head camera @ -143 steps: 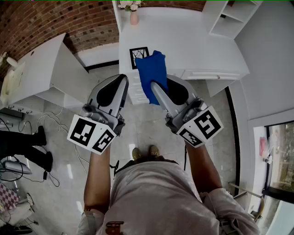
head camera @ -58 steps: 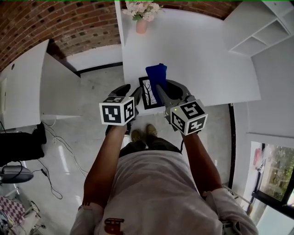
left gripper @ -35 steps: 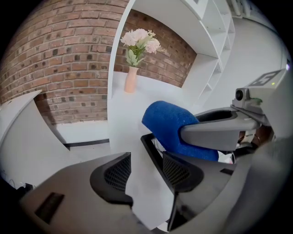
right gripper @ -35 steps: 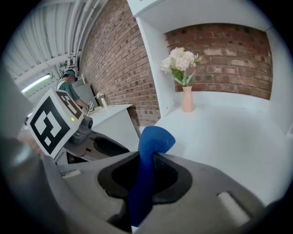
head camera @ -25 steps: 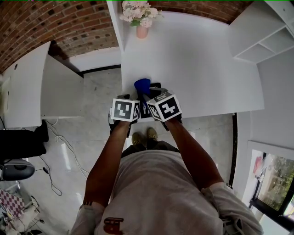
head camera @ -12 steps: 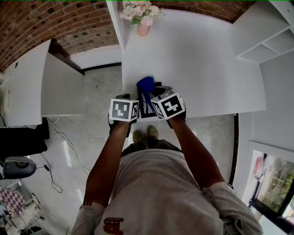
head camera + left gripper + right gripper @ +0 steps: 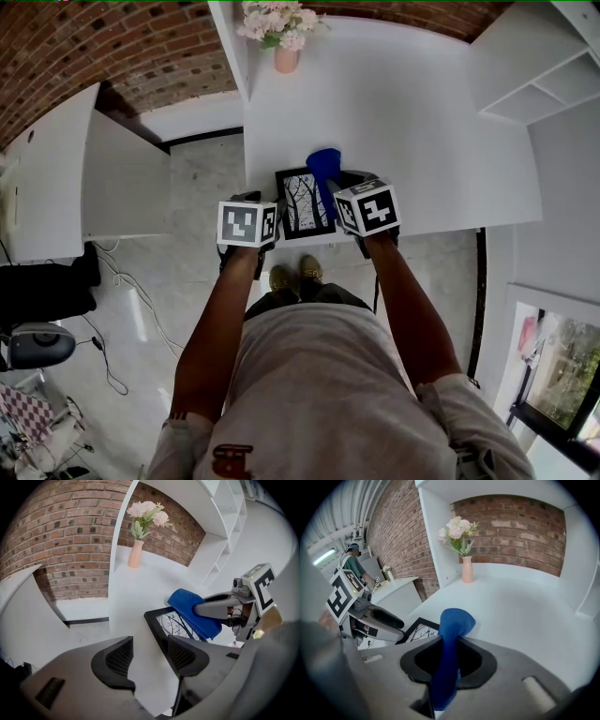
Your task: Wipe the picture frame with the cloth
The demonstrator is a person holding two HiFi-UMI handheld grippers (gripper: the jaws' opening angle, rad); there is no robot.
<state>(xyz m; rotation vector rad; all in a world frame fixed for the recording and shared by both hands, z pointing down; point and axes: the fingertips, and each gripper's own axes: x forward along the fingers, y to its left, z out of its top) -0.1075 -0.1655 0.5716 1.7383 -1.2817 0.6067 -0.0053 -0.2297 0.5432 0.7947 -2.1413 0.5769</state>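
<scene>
The black picture frame (image 7: 304, 202) with a bare-tree print lies flat near the front edge of the white table (image 7: 422, 141). My right gripper (image 7: 343, 184) is shut on the blue cloth (image 7: 324, 161), which hangs over the frame's upper right corner. The right gripper view shows the cloth (image 7: 453, 620) pinched between the jaws, with the frame (image 7: 420, 630) to its left. My left gripper (image 7: 272, 208) sits at the frame's left edge. In the left gripper view (image 7: 150, 656) its jaws stand wide over bare tabletop, the frame (image 7: 174, 623) running behind the right jaw.
A pink vase of flowers (image 7: 285, 54) stands at the table's far left corner by a brick wall. White shelves (image 7: 534, 84) rise at the right. A lower white counter (image 7: 56, 169) lies across a floor gap to the left. The table's front edge (image 7: 422, 228) is just below the frame.
My right gripper has carried the cloth rightward across the frame, uncovering the tree print. The left gripper has stayed at the frame's left edge.
</scene>
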